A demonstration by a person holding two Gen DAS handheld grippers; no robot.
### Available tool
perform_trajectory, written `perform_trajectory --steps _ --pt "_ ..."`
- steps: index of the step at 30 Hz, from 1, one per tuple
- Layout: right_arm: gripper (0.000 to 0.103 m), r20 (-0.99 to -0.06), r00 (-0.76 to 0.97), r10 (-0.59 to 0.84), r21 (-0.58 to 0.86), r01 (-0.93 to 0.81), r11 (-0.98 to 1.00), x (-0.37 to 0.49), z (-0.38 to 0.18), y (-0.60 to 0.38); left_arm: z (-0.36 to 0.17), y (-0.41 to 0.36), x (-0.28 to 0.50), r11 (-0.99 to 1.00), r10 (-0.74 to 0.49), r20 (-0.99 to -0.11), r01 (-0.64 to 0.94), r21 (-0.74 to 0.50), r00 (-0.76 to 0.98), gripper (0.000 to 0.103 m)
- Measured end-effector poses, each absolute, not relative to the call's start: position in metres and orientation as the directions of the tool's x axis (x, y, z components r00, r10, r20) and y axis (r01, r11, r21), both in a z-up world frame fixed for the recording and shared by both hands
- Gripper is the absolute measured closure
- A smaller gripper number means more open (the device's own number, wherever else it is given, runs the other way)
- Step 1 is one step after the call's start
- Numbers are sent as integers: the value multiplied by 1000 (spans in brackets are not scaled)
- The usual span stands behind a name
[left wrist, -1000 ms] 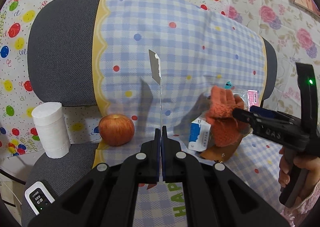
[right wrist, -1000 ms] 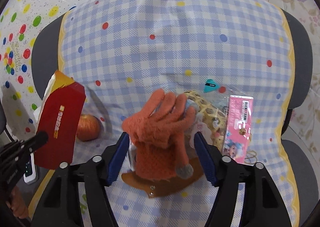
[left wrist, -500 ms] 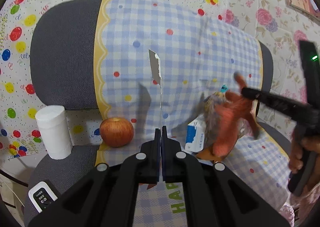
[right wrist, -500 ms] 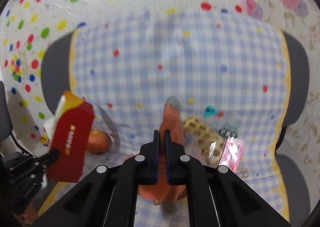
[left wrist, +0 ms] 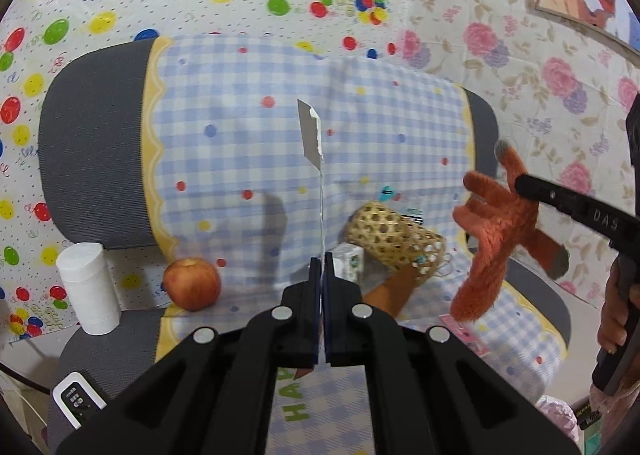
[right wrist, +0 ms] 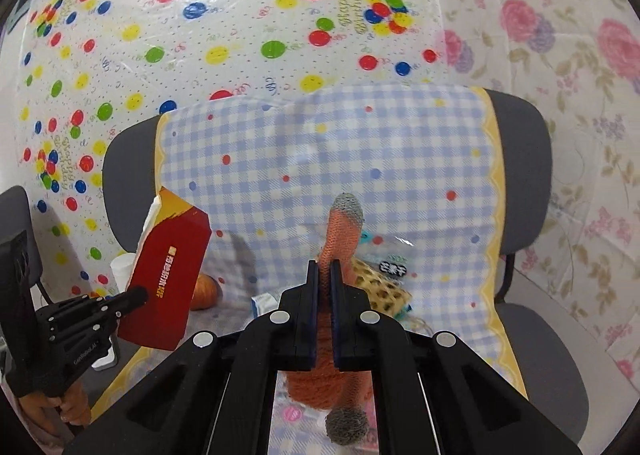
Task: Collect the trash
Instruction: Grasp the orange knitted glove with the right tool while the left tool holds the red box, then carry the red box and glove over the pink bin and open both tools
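Left gripper [left wrist: 322, 261] is fully closed, pinching the bottom edge of a flat red packet [right wrist: 166, 275]; from its own camera the packet shows edge-on as a thin sliver rising straight ahead. Right gripper [right wrist: 324, 275] is closed on an orange glove [left wrist: 492, 231], which hangs clear of the seat, glove fingers splayed, one grey-tipped finger poking up past the fingertips.

Below and ahead of the right gripper, on the checked chair cover [left wrist: 240, 159]: a wicker basket [left wrist: 394, 241] on its side, a small carton [left wrist: 350, 265] touching its left end, a pink wrapper [left wrist: 464, 331] nearer the seat front. An apple [left wrist: 192, 285] and a paper roll [left wrist: 88, 289] sit to the left gripper's left.

Step looks like lifting the glove off the pile, packet already collected. No bin in view, so the drop spot can't be told. To do it well: keep both grips tight, lift the glove high enough that its dangling cuff doesn't drag the basket or carton, and keep the two grippers apart so glove and packet don't snag.
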State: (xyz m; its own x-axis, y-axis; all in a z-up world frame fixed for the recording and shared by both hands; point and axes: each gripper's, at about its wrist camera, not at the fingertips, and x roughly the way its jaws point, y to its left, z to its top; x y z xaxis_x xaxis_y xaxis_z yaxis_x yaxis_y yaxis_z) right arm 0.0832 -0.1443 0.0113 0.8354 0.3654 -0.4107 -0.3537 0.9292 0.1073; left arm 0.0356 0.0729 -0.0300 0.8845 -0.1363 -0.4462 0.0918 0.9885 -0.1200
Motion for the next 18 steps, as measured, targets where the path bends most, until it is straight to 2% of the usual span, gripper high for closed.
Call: perform_trajectory --steps 18 --pt "97 -439 879 186 153 -131 980 27 -26 -242 -41 -53 20 919 -379 -474 384 -91 795 103"
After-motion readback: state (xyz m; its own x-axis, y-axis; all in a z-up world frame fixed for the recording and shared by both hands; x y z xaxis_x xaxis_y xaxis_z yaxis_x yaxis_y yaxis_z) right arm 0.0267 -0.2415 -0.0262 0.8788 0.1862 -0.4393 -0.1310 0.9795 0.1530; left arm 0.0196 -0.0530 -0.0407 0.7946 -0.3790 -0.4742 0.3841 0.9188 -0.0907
